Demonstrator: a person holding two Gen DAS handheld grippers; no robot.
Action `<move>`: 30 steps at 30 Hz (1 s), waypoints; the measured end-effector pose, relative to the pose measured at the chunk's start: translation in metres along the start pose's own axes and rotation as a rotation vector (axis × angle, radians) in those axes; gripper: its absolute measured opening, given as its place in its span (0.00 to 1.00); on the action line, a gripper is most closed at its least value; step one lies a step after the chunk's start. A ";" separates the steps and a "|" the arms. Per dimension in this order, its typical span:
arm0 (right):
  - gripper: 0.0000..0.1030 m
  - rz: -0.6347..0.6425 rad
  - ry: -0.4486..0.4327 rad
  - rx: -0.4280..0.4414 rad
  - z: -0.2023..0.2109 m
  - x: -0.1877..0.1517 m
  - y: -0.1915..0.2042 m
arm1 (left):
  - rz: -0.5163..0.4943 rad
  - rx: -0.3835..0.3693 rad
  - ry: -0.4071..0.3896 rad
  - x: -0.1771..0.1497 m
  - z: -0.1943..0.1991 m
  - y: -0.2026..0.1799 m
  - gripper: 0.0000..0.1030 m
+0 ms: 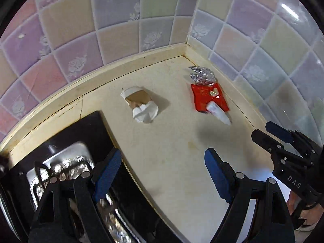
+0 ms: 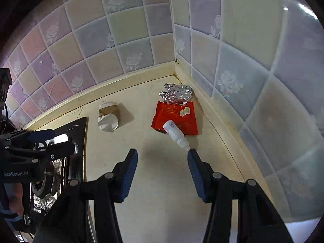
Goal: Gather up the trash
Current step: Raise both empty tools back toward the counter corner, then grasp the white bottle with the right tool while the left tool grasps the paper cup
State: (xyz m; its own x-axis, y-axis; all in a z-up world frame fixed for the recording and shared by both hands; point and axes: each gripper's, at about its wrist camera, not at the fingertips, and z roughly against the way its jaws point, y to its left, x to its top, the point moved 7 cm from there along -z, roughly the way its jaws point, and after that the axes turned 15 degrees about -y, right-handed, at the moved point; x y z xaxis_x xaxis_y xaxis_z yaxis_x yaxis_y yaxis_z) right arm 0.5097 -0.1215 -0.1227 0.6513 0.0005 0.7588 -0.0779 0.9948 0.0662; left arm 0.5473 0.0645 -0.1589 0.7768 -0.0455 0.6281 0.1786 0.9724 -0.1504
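Up front, from the left wrist view, our left gripper (image 1: 162,174) has its jaws spread with nothing between them, above the counter (image 1: 172,151) edge. A stove (image 1: 66,162) at lower left is blurred and cut off. We count four pieces of trash near the corner: one crushed paper cup (image 1: 141,106), one red wrapper (image 1: 208,97), one crumpled foil (image 1: 201,76), one small white bottle (image 1: 218,113) lying on the wrapper. Our right gripper (image 1: 267,131) enters at the right edge.

From the right wrist view, the right gripper's jaws are likewise spread and empty, one tip just beside the bottle's nozzle. Foil touches the wrapper's far edge; the cup lies well apart.
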 end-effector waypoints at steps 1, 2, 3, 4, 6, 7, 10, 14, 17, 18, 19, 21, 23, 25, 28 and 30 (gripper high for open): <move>0.50 0.001 0.007 0.000 -0.010 0.002 -0.001 | 0.015 0.001 0.010 0.004 -0.012 0.004 0.80; 0.50 0.000 0.018 0.003 -0.024 0.003 -0.002 | 0.032 0.001 0.016 0.009 -0.022 0.009 0.80; 0.50 -0.002 0.026 0.008 -0.035 0.003 -0.003 | 0.051 0.002 0.016 0.013 -0.031 0.014 0.80; 0.50 -0.002 0.033 0.012 -0.043 0.003 -0.003 | 0.065 0.005 0.015 0.018 -0.040 0.018 0.80; 0.44 0.007 0.058 0.001 -0.065 0.000 -0.006 | 0.077 0.006 0.013 0.025 -0.054 0.024 0.80; 0.43 0.014 0.071 -0.004 -0.075 -0.002 -0.008 | 0.084 0.008 0.017 0.028 -0.063 0.028 0.80; 0.37 0.021 0.111 -0.013 -0.096 -0.009 -0.013 | 0.117 0.012 0.049 0.031 -0.085 0.040 0.80; 0.32 0.028 0.135 -0.020 -0.110 -0.016 -0.016 | 0.172 0.009 0.078 0.034 -0.110 0.050 0.80; 0.28 0.017 0.147 -0.011 -0.115 -0.020 -0.017 | 0.187 0.016 0.099 0.033 -0.125 0.052 0.80; 0.28 0.014 0.144 -0.006 -0.115 -0.021 -0.017 | 0.194 0.017 0.107 0.033 -0.130 0.052 0.80; 0.28 0.013 0.140 -0.002 -0.115 -0.021 -0.018 | 0.200 0.016 0.114 0.032 -0.134 0.052 0.80; 0.27 0.006 0.139 0.006 -0.113 -0.022 -0.018 | 0.218 0.012 0.130 0.031 -0.143 0.051 0.80; 0.27 0.001 0.141 0.012 -0.113 -0.023 -0.018 | 0.232 0.009 0.145 0.029 -0.151 0.050 0.80; 0.27 -0.005 0.145 0.017 -0.111 -0.024 -0.019 | 0.245 0.005 0.159 0.026 -0.159 0.050 0.76; 0.26 -0.030 0.150 0.026 -0.110 -0.026 -0.020 | 0.246 0.000 0.170 0.021 -0.169 0.047 0.64; 0.26 -0.030 0.152 0.023 -0.110 -0.026 -0.020 | 0.225 -0.004 0.170 0.021 -0.171 0.043 0.52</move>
State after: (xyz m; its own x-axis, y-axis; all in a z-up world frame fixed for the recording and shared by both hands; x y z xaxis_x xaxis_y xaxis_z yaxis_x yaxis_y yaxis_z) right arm 0.5769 -0.1302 -0.2150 0.7600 -0.0117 0.6498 -0.0732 0.9919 0.1035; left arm 0.6745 0.0658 -0.2829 0.8871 0.1336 0.4417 -0.0081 0.9615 -0.2746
